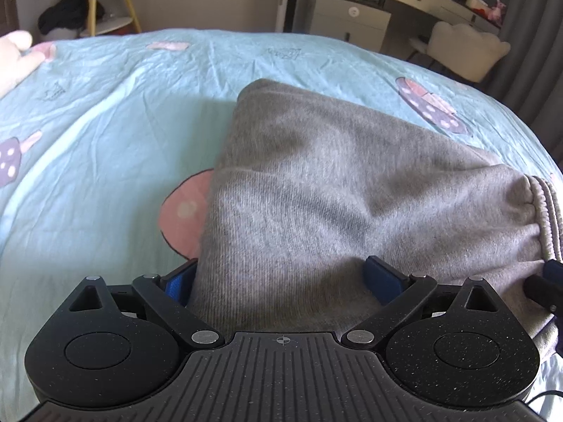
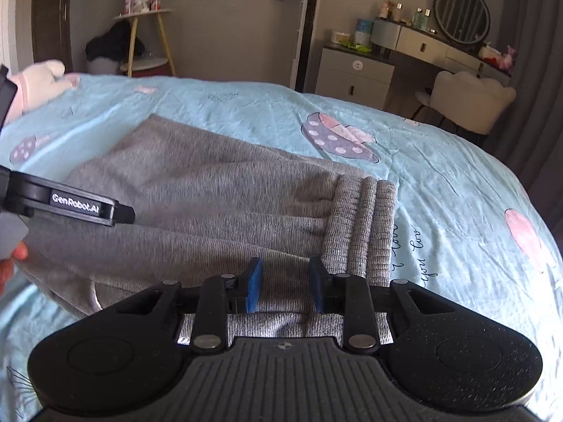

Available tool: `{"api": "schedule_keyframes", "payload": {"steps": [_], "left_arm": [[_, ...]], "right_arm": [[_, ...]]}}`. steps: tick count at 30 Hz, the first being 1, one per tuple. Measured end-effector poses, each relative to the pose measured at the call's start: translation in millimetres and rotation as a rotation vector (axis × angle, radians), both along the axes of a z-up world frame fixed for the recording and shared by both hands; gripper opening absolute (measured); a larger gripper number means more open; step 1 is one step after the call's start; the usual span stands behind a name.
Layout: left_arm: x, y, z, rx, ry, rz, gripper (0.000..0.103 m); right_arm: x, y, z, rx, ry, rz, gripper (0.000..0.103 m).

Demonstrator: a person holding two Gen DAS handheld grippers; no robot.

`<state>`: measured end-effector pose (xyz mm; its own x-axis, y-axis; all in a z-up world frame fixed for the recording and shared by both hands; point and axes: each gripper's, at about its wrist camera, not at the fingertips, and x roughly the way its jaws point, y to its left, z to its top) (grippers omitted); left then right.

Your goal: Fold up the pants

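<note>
Grey pants point(image 1: 316, 193) lie folded on the bed point(image 1: 105, 105): soft, floppy knit. Left hand-held gripper point(image 1: 281, 277) gapes wide; right hand-held gripper point(image 2: 285, 285) straddles the cloth beside the ribbed cuffs point(image 2: 362, 225), grip unclear. Best hold: the thicker folded edge.

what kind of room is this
Most likely a bedroom: the grey pants lie on a bed with a light blue printed sheet, and behind it stand a dressing table with a round mirror and a white cushioned chair.
</note>
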<state>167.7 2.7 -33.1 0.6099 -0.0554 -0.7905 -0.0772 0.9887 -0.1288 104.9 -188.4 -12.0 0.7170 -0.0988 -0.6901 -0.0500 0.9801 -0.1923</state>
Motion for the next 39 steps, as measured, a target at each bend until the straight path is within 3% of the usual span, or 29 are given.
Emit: {"api": "schedule_keyframes", "payload": {"steps": [8,12,13,14,16,18,20,23,27,29,32,34,39], "left_arm": [[-17.6,3.1,6.8,0.046,-0.001,-0.016,0.101],[-33.7,4.2,13.8,0.080,-0.008,-0.034,0.100],[-38.5,5.1,14.9,0.095,-0.010,-0.042,0.100],[-43.0,6.0,15.2,0.114,-0.008,-0.047,0.100],[-54.2,10.4,17.0,0.128,-0.018,-0.035,0.100],[-65.2,16.1,17.5,0.095,-0.014,-0.018,0.100],[-77.2,20.1,15.7,0.065,-0.017,0.011,0.100],[-96.1,19.5,15.8,0.048,-0.058,0.038,0.100],[-114.5,14.2,18.2,0.035,-0.100,0.059,0.100],[-121.6,10.4,15.9,0.027,-0.084,0.045,0.100],[-128.7,-1.7,12.2,0.073,-0.044,0.006,0.100],[-134.5,-10.5,12.9,0.109,-0.045,-0.025,0.100],[-142.7,-24.7,11.3,0.130,-0.025,-0.080,0.101]], "right_arm": [[-6.6,3.0,-6.2,-0.045,-0.022,0.060,0.029],[-23.6,-2.1,9.9,0.002,-0.043,0.042,0.032],[-28.8,-3.8,14.1,0.010,-0.049,0.021,0.036],[-34.1,-6.0,18.0,0.019,-0.053,0.001,0.047],[-46.9,-12.0,23.8,0.067,-0.048,-0.010,0.054],[-56.6,-14.9,22.7,0.077,0.003,-0.051,0.080],[-70.7,-16.9,15.5,0.116,0.060,-0.059,0.082],[-95.1,-11.1,2.0,0.119,0.115,-0.074,0.098],[-114.7,-0.5,-9.6,0.132,0.181,-0.108,0.099],[-122.6,0.7,-9.0,0.201,0.150,-0.119,0.099],[-132.2,-1.1,-9.6,0.262,0.073,-0.166,0.099],[-133.8,2.7,-11.5,0.218,0.054,-0.206,0.099],[-131.6,16.3,-9.0,0.130,0.040,-0.149,0.099]]}}
